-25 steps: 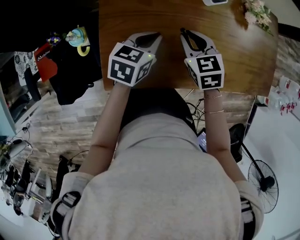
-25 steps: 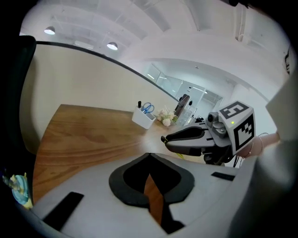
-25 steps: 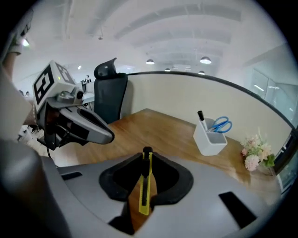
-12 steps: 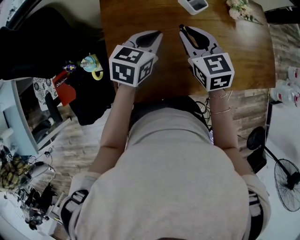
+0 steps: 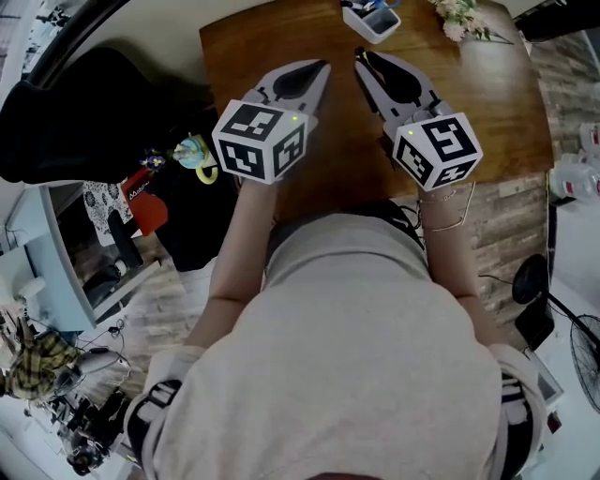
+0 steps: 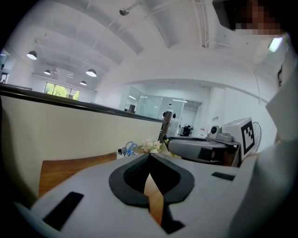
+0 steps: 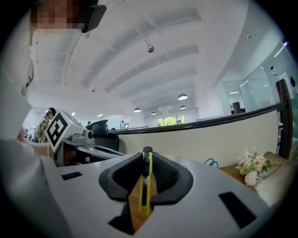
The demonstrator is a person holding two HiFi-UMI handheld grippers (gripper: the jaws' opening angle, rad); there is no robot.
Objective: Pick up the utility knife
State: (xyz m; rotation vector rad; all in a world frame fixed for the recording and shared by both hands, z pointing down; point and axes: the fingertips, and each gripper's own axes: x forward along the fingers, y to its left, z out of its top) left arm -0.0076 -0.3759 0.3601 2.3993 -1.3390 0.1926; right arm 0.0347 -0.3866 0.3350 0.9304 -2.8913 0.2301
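Above the table, right gripper jaws tight on utility knife; left gripper jaws together, empty.

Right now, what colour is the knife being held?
The utility knife is yellow and black; right gripper view.

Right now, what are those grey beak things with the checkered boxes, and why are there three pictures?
A person holds grey tongs in each hand; the checkered cubes are part of them. One picture looks down from a camera on the person's head; the other two come from cameras riding on the tongs. The left tongs are closed and empty. The right tongs pinch a yellow utility knife over the wooden table. On the table stand a white holder with scissors and some flowers.
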